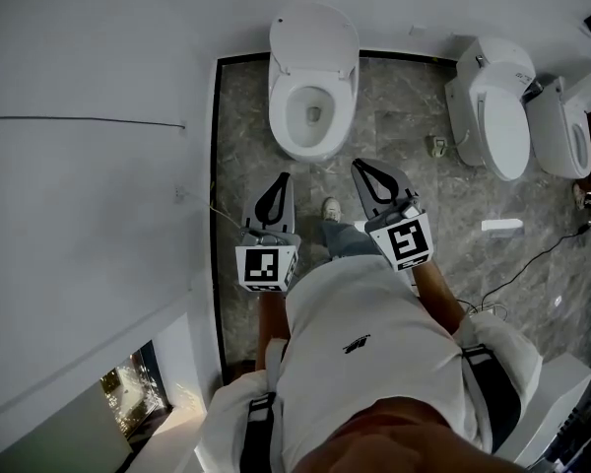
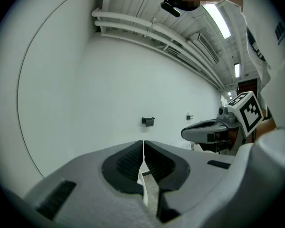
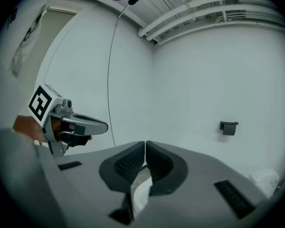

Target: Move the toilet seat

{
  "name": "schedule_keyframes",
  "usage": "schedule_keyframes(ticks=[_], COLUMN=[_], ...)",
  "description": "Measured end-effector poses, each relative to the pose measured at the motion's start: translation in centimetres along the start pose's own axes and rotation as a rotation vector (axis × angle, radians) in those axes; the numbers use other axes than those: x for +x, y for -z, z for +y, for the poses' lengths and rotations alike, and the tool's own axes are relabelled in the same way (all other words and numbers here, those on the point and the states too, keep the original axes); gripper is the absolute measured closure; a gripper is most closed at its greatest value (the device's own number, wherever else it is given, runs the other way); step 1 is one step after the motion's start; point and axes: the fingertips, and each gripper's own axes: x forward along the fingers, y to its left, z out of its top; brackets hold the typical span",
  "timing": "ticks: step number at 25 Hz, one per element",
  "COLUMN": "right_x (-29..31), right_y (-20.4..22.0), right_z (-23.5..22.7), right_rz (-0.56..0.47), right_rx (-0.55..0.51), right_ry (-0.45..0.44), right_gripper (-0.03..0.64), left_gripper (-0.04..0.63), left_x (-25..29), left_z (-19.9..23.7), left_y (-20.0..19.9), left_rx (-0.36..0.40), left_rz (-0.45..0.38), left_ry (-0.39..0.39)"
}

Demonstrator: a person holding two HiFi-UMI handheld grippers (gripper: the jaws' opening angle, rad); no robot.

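Head view: toilet seat looks down on bowl, straight ahead, well apart from left gripper & right gripper.
Left gripper view: jaws together, empty.
Right gripper view: same.
Judgement: open jaws before reaching seat's front rim.

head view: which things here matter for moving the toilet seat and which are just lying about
For the job:
toilet seat, on the toilet straight ahead
left gripper and right gripper, both shut and empty

Just lying about:
nearer spare toilet
farther spare toilet
white box on the floor
black cable
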Motion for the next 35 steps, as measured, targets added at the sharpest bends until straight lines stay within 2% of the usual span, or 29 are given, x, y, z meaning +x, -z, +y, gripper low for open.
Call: schedule_keyframes(ticks=[13, 19, 25, 29, 35], right_x=[7.6, 9.6, 11.6, 13.2, 15.7], right_y=[0.8, 2.6, 5.5, 7.2, 9.0], right_z=[-4.0, -5.4, -6.2, -6.6, -6.8], right_rz=[0.021, 0.048, 0.087, 0.119, 0.155], right_rx=[0.055, 0.106, 0.125, 0.094, 0.132], right_ry=[0.009, 0.025, 0.050, 0.082, 0.126], right_gripper=[0.583, 0.583, 0.581, 0.581, 0.581], left_gripper=[0.561, 0.561, 0.561, 0.561, 0.561], left_x=[7.8, 10.7, 13.2, 14.9, 17.0], left_z=[5.0, 6.6, 8.0, 9.1, 10.9], left_y=[0.7, 1.9, 5.1, 7.7, 10.8], left_rx=[0.015, 0.019, -0.021, -0.033, -0.056], left_rz=[0.034, 0.036, 0.071, 0.112, 0.175], left_ry=[0.011, 0.009, 0.021, 0.046, 0.101])
